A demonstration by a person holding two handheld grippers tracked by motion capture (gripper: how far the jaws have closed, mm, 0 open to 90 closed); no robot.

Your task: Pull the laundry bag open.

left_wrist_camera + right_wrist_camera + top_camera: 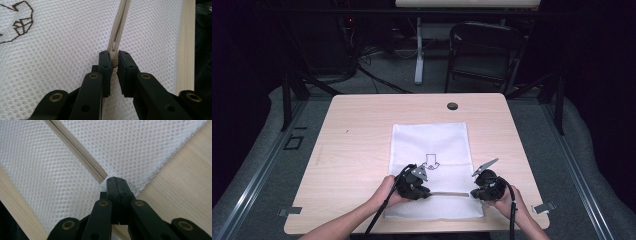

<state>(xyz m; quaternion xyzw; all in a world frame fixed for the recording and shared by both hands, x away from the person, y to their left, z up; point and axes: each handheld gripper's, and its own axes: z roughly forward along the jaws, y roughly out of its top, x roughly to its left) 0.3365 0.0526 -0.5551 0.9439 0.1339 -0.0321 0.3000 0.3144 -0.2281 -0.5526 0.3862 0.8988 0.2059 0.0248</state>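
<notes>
A white mesh bag (429, 142) lies flat on the wooden table (357, 140), with a beige zipper (450, 194) running across its near end. My left gripper (427, 192) sits at the zipper's left end. In the left gripper view this gripper (114, 56) is shut on the zipper pull (114, 63), and the zipper (121, 17) runs away from the jaws. My right gripper (473, 193) sits at the zipper's right end. In the right gripper view it (115, 180) is shut on the mesh bag (140, 147) just past where the zipper (80, 150) stops.
A black printed figure (431, 162) marks the bag's middle. A dark round hole (452, 106) sits near the table's far edge. A folding chair (484, 50) and cables stand beyond the table. Metal clips (543, 207) hold the front corners.
</notes>
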